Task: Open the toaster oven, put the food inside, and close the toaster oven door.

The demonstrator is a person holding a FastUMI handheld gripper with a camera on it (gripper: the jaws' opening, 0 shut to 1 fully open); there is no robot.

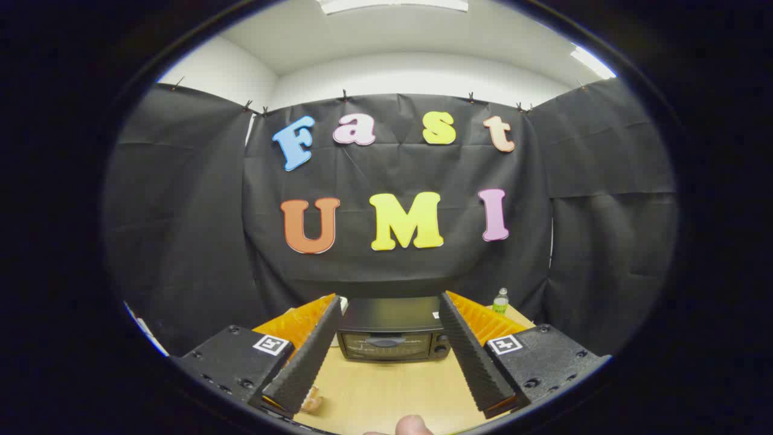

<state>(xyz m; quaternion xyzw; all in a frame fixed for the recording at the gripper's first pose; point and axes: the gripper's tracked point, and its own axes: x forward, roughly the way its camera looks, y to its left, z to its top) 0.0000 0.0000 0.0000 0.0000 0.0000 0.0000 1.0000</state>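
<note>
A dark toaster oven (392, 338) stands on the wooden table (386, 389) beyond my fingers, its glass door shut and its handle across the top of the door. My gripper (389, 305) is held high and open, the fingers (314, 356) spread wide to either side of the oven with nothing between them. A small pale piece of food (313, 403) lies on the table beside the left finger, partly hidden by it.
A green-capped bottle (500, 301) stands at the table's back right, behind the right finger. A fingertip of a person's hand (413, 425) shows at the near edge of the table. Black cloth walls close in the booth behind the oven.
</note>
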